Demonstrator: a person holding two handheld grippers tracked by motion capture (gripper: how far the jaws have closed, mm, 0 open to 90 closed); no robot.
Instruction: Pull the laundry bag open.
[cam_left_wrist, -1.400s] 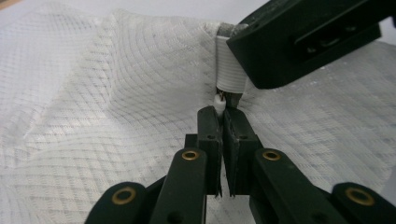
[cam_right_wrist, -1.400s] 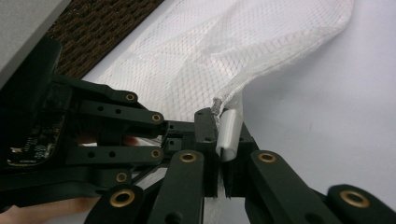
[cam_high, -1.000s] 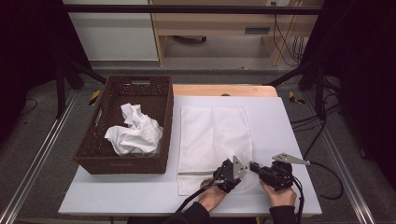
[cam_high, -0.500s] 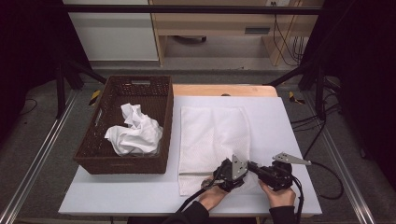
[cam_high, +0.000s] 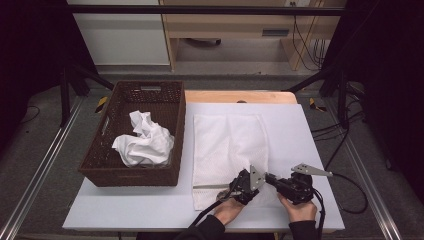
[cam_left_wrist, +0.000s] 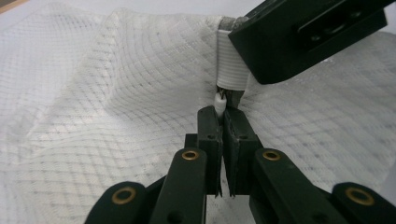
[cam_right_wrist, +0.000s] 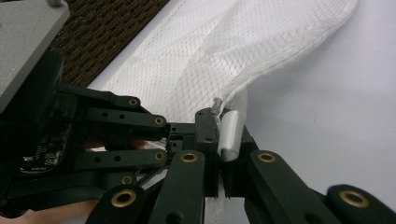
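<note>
At the near edge of the white table (cam_high: 150, 210), both hands meet over the near corner of the mesh cloth (cam_high: 227, 145). Item one: left gripper (cam_high: 239, 186), jaws having just been closing, now pinched together on a small white tab at the cloth's hem. Item two: right gripper (cam_high: 272, 178), jaws shut on the same hem, a white rolled edge of it clamped between the pads, just beside the left gripper's tips. Item three: the mesh cloth itself, laid flat on the table beyond the grippers, its near corner lifted and puckered. Judged light, soft, limp, open-weave and liable to snag or stretch; best held at the reinforced hem or corners, not the netting. Item four: brown wicker basket (cam_high: 100, 170), left of the cloth, holding a crumpled white cloth (cam_high: 145, 142).
</note>
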